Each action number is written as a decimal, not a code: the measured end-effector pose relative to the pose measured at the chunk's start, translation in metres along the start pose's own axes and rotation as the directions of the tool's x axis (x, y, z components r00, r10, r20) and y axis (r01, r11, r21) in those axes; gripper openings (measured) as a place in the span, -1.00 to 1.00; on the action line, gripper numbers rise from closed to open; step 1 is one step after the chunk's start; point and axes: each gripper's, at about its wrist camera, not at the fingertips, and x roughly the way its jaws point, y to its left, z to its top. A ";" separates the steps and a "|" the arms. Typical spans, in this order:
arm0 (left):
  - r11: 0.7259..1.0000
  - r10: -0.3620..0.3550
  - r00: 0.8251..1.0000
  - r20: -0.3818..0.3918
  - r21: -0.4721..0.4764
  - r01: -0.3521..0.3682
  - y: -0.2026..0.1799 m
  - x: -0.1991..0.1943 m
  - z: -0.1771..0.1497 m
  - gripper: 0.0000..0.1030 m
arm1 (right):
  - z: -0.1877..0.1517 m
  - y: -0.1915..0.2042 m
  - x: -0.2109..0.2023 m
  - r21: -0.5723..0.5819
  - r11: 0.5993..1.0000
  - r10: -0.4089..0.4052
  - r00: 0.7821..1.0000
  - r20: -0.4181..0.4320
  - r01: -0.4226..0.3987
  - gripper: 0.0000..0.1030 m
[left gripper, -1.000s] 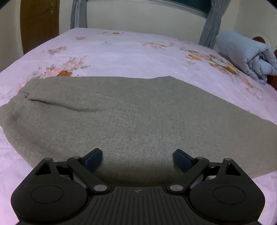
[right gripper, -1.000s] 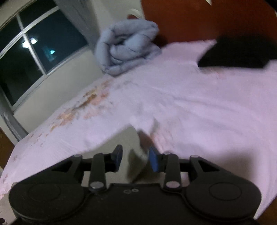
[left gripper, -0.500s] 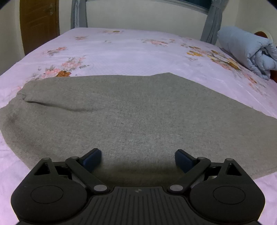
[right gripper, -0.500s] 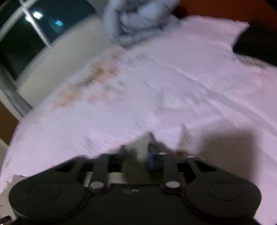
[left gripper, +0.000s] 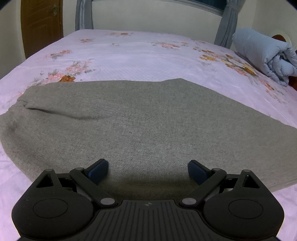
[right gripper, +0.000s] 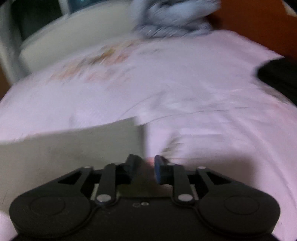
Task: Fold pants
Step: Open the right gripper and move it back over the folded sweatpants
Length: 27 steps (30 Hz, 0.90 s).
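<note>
The grey pants [left gripper: 139, 118] lie flat across the pink flowered bed sheet [left gripper: 130, 59], with one crease at their left end. My left gripper [left gripper: 148, 170] hovers over their near edge, wide open, with nothing between its blue pads [left gripper: 98, 169]. The right wrist view is blurred. There, a grey end of the pants [right gripper: 65, 148] lies flat on the sheet [right gripper: 204, 92], its corner just ahead and left of my right gripper [right gripper: 144, 166]. That gripper's jaws are opening, a narrow gap between them shows only pink sheet, and the pads press on nothing.
A rolled pale-blue duvet [left gripper: 265, 53] lies at the head of the bed, also in the right wrist view as a duvet [right gripper: 172, 16]. A black cloth [right gripper: 278, 76] sits at the right. A brown door [left gripper: 40, 24] and grey curtains [left gripper: 228, 22] stand beyond the bed.
The right gripper swung and sank toward the bed with the grey cloth end between its jaws, then let go. The cloth now lies flat to its left. The left gripper stayed put.
</note>
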 end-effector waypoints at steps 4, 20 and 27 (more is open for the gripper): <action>1.000 -0.009 1.000 0.026 -0.025 0.010 0.001 -0.002 0.000 0.81 | -0.014 0.012 -0.037 0.043 0.987 0.151 0.983 0.106 -0.157 -0.67; 0.999 0.050 0.991 0.123 -0.021 -0.047 0.037 -0.021 -0.007 0.81 | -0.047 0.065 -0.056 0.051 0.987 0.149 0.987 0.058 -0.152 -0.39; 0.989 0.141 0.976 0.165 -0.077 -0.129 0.083 -0.023 0.014 0.81 | -0.028 0.148 -0.055 -0.055 0.921 0.385 0.923 -0.012 -0.385 0.00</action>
